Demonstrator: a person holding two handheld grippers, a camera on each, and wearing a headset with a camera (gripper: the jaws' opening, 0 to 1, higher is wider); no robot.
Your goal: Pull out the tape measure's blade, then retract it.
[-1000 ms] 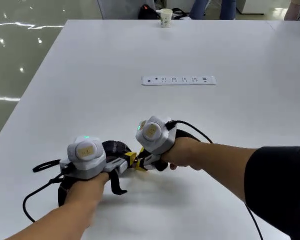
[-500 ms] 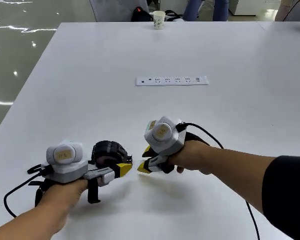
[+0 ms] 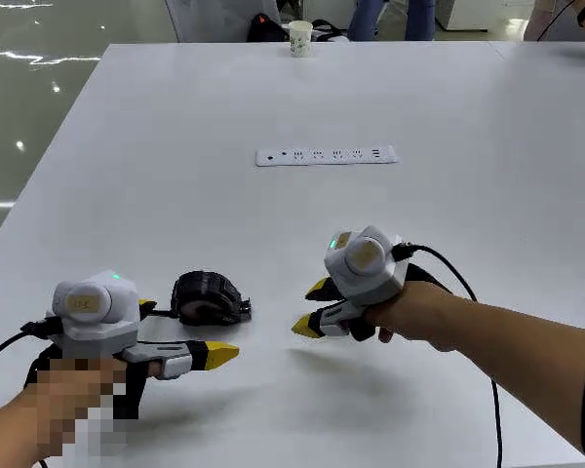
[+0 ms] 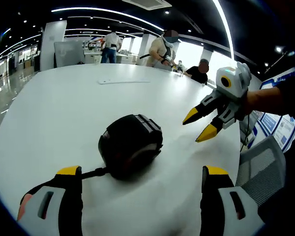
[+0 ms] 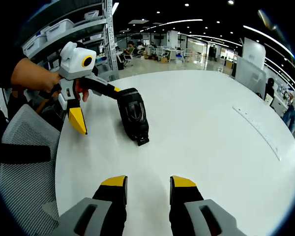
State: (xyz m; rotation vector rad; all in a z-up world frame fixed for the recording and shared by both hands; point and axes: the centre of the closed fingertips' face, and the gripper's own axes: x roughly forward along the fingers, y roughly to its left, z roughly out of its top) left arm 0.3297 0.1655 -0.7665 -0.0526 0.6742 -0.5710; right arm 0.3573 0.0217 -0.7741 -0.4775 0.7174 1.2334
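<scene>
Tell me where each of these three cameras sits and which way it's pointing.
Head view: on the person's head, looking forward and down at the table; the right forearm, left gripper and right gripper show.
Left gripper view: on the left gripper, looking along its open jaws at the tape measure; the right gripper enters from the right.
Right gripper view: on the right gripper, looking along its jaws toward the tape measure and left gripper.
Shared: the tape measure.

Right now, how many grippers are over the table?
2. The left gripper, open, is at the tape measure; the right gripper, open too, is further right, apart from it.
</scene>
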